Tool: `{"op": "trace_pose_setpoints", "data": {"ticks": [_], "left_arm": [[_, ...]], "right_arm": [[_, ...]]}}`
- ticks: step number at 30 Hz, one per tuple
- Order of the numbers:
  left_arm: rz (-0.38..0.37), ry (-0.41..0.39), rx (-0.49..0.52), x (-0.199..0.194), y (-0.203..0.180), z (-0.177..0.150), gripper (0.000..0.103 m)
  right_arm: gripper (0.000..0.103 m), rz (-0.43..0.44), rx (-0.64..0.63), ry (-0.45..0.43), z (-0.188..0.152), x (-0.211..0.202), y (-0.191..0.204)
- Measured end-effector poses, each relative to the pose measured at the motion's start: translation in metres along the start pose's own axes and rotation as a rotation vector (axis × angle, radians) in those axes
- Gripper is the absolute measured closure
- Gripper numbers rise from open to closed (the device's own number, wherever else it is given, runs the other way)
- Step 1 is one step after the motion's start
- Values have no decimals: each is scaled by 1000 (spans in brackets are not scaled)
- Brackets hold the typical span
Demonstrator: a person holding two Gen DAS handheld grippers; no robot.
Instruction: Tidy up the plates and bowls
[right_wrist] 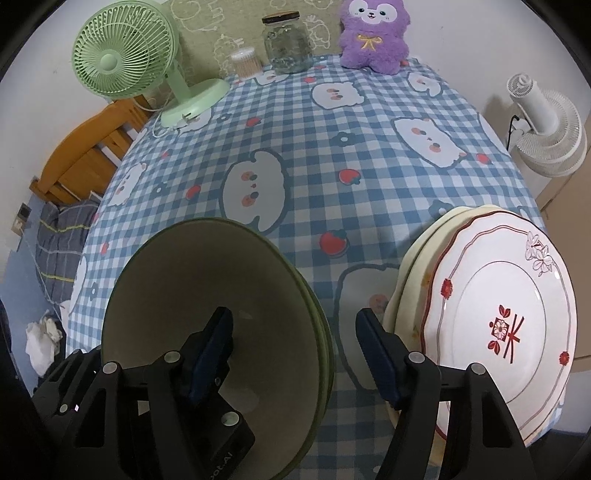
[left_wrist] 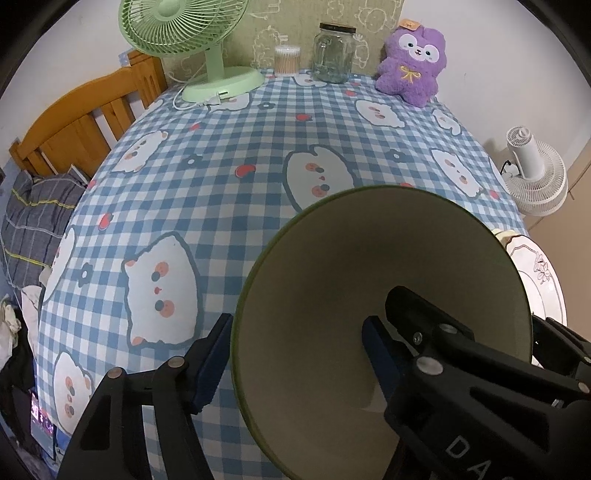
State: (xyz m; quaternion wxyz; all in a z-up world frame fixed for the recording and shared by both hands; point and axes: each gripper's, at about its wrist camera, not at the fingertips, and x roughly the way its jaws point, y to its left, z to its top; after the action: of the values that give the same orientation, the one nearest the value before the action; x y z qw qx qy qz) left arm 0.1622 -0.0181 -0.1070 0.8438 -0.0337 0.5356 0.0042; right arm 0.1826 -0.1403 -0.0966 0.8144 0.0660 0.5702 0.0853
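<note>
Near, 6 o'clock: left gripper astride the 9 o'clock wall of the green bowl, one finger outside, one inside; jaws roughly two-thirds apart, pads not pressing, nothing clamped; right gripper astride the 3 o'clock wall the same way, equally wide, nothing held. Green bowl at 6 o'clock on the tablecloth, apparently nested in a second one, rim showing just below. Plate stack at 4 o'clock, red-patterned white plate on top of cream ones, just beside the right outer finger. Far: green fan at 11 o'clock; swab tub and glass jar at 12; purple plush at 1; white fan off the table at 2. Step, probably: two-handed grasp setup on the bowls. Next: both jaws shut on the walls together; level lift; care not to nudge the plate stack.
</note>
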Motion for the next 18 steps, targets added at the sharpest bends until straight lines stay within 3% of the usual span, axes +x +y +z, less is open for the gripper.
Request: {"op": "trace_pose_setpoints", "data": {"ticks": [9,18], "left_arm": [[-41,13,-5,1,2,3,38],[-96,49,35,4,2,9,45]], "right_arm": [[45,46,-11,34,6,6,4],[46,18,19,55,9,8,6]]}}
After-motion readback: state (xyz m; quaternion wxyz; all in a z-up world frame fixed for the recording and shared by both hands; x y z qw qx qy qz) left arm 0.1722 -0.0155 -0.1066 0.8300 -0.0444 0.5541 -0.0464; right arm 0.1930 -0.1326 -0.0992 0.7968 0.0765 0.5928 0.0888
